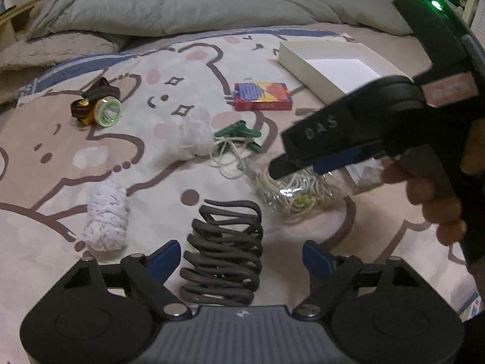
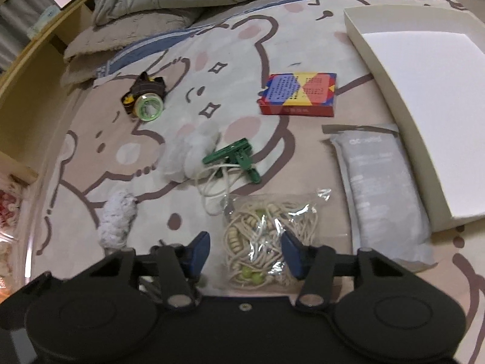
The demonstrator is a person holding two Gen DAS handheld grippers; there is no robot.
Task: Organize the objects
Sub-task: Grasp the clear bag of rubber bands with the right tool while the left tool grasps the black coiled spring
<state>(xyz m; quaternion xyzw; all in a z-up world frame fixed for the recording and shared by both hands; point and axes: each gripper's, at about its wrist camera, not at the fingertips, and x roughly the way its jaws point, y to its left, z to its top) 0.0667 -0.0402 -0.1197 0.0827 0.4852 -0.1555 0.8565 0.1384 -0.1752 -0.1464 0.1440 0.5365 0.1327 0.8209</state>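
The left gripper [image 1: 242, 257] stood released, jaws astride a dark coiled cord [image 1: 224, 251] without pressing it. To its left lay a white cloth roll [image 1: 106, 215]; far ahead-left, a headlamp [image 1: 100, 106]. The right gripper [image 2: 245, 251] – "DAS" embossed on its finger – straddled a clear bag of beaded string [image 2: 266, 242], pads apart from it. Ahead lay green clips [image 2: 233, 157] and a multicoloured card box [image 2: 298, 94]; to its right a grey pouch [image 2: 382, 188] – lettering unreadable – and an open white box [image 2: 363, 27].

Dark grey coiled cord [image 1: 224, 251], green clip [image 2: 235, 156], red-yellow-blue card box [image 2: 298, 94], bear-print bedsheet [image 2: 242, 51].
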